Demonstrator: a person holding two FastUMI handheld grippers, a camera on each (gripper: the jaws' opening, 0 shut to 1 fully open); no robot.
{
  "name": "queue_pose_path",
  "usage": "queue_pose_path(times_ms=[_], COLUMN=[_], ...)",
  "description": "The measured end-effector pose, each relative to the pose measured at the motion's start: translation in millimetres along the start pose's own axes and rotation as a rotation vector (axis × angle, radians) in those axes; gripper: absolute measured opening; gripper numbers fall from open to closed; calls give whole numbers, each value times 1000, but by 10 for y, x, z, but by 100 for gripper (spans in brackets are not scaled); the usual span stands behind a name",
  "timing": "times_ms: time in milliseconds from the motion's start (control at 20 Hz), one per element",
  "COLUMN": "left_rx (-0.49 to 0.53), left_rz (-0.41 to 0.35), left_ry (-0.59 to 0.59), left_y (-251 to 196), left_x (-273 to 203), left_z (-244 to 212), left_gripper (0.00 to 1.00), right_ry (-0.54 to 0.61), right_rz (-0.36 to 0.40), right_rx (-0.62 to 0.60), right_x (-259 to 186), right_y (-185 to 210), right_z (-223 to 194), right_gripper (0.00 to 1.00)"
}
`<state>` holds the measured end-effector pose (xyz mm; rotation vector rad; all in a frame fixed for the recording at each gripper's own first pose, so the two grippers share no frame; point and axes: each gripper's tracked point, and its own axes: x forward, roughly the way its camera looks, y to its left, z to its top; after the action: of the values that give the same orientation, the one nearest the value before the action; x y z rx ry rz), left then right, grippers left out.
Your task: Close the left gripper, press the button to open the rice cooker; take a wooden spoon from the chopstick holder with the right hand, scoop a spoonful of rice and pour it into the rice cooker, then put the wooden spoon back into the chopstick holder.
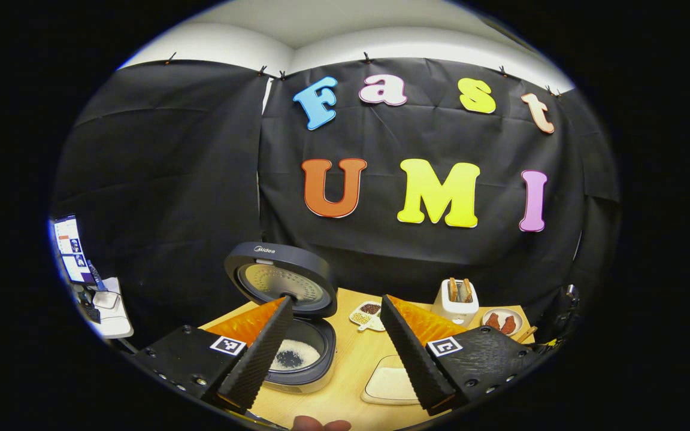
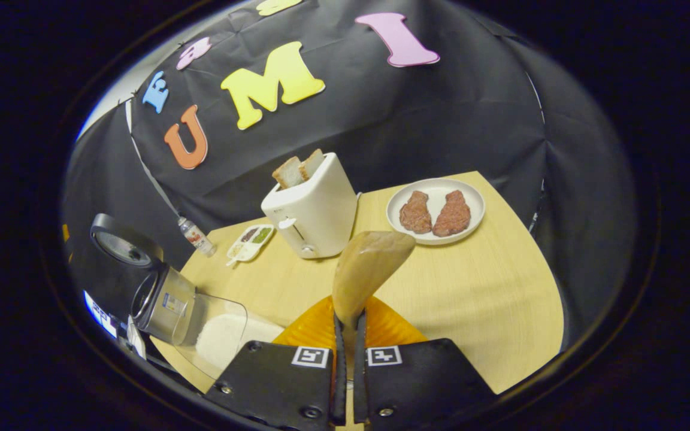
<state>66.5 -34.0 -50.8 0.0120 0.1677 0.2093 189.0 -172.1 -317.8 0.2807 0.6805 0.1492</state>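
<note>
Rice cooker [image 1: 297, 335] is being seen standing at the table's [image 1: 351, 365] near left part in the left gripper view, its round dark lid [image 1: 279, 278] raised upright behind the open pot, in which a pale layer with a dark patch at its middle is showing. In the right gripper view the same cooker [image 2: 162, 302] is lying at the far left, its lid [image 2: 123, 242] tilted back. A clear container of white rice [image 2: 219, 335] is sitting just beside it on the table [image 2: 489, 287].

A wooden spoon [image 2: 366, 269] is being held upright by the right gripper [image 2: 348, 341], whose two fingers are pressed narrowly together on the handle; the bowl of the spoon is rising above them, in front of a white toaster [image 2: 312, 209] with bread in its slots and a plate [image 2: 436, 209] bearing two brown pieces of meat.

The left gripper [image 1: 336, 341] is being held above the table with its fingers spread wide and nothing between them, the left finger crossing in front of the cooker's rim. A small divided dish [image 1: 368, 314] of grains is lying beyond the gap.

The spoon's handle is being hidden between the fingers, and the cooker's front is being cut off at the view's edge
</note>
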Motion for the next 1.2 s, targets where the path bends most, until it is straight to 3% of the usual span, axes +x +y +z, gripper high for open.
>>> queue_pose_path(times_ms=[350, 700, 900, 1200], left_rx=[1, 3, 9, 63], left_rz=[-15, -80, -113, -140], left_ry=[-24, -43, -63, -67], left_y=[138, 500, 824, 1244], left_x=[-25, -80, -177, -247], left_z=[50, 27, 44, -80], left_gripper=[95, 95, 95, 94], right_ry=[-72, -155, -136, -38], right_rz=[-47, 4, -27, -171], right_rx=[60, 14, -29, -156], right_x=[-316, -627, -447, 2], right_y=[244, 1365, 1849, 1980], right_z=[404, 590, 211, -550], right_gripper=[9, 10, 9, 9])
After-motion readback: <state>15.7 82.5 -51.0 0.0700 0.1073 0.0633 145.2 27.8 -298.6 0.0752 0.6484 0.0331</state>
